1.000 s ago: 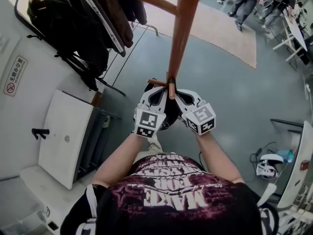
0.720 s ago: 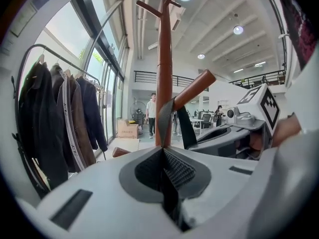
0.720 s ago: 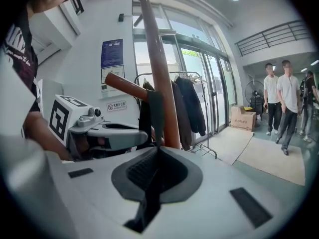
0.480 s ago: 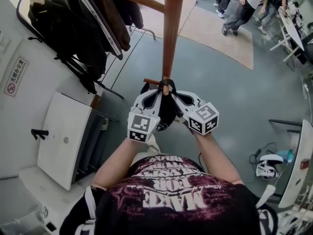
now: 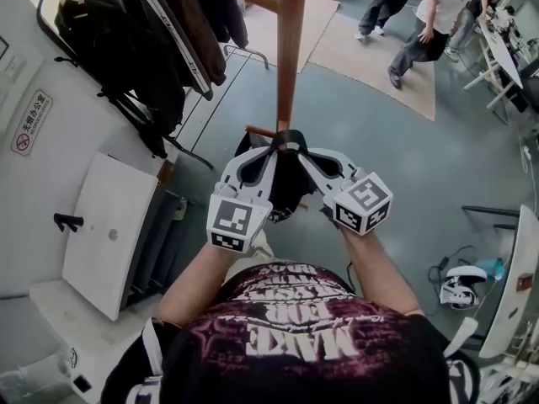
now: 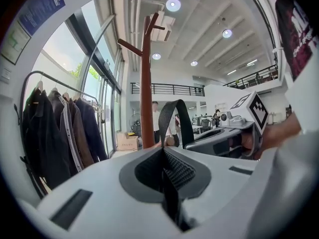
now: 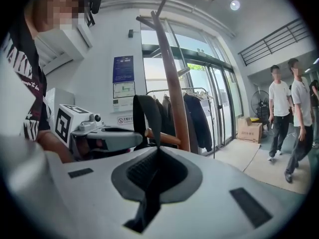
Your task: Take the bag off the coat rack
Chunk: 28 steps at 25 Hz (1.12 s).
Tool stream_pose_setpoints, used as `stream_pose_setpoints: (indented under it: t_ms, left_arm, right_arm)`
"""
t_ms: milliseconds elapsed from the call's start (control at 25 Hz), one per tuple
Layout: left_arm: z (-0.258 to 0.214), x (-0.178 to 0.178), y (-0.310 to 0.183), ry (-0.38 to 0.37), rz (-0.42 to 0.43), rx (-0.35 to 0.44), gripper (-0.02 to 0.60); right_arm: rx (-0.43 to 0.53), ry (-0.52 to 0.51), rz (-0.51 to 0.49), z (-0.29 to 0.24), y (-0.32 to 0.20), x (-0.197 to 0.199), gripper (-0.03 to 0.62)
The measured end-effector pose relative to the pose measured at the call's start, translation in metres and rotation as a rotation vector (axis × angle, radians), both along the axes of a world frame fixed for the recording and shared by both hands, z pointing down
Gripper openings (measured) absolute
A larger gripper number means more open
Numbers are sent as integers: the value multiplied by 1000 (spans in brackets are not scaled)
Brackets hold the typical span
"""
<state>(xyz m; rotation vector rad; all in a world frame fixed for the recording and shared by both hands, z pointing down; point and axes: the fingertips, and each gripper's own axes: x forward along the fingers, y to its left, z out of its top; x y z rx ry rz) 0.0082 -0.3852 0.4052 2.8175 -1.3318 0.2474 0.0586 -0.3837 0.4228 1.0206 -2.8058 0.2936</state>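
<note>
the left gripper (image 5: 271, 153) and the right gripper (image 5: 305, 153) were each closed on the black strap (image 5: 289, 137) of the bag (image 5: 285, 188), at 6 o'clock from the coat rack (image 5: 290, 49).

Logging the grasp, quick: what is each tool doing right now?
Left tool: closed on the bag strap.
Right tool: closed on the same bag strap.

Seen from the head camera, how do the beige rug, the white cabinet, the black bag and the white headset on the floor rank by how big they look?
1-2. beige rug and white cabinet: about alike, and the rug lies farther off.
3. black bag, only partly in sight.
4. white headset.
</note>
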Motion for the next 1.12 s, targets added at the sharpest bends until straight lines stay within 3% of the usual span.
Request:
stream_pose_setpoints:
  t_ms: [600, 1120]
  left_arm:
    - [-76, -6, 65, 60, -4, 99, 8]
    - [-73, -2, 120, 58, -22, 77, 8]
  right_arm:
    - [118, -59, -77, -76, 63, -2, 9]
    - [118, -84, -151, -74, 119, 3, 9]
